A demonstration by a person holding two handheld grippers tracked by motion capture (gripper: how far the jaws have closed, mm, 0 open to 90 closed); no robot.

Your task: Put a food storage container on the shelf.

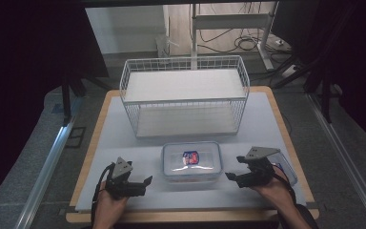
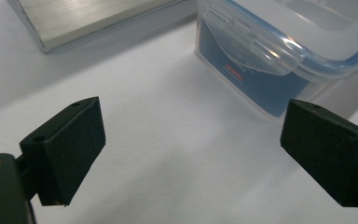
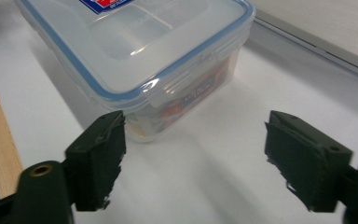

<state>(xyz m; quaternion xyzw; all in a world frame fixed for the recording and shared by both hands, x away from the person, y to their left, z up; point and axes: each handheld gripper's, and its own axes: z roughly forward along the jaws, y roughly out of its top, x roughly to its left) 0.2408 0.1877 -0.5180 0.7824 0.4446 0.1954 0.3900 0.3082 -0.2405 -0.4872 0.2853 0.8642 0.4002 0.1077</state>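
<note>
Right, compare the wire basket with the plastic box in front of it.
The basket is open white wire mesh with no lid; the box is clear plastic, shut under a blue-rimmed lid. The basket is much larger and sits toward the far edge; the box sits near the person, between the left gripper and the right gripper. The box holds a packet; what lies in the basket is hard to tell. Both are rectangular and rest on the white mat.

We can read no text: the red-and-blue label (image 3: 103, 4) on the container's lid (image 3: 135, 42), beyond the right gripper's fingers (image 3: 98, 158), is too blurred.
</note>
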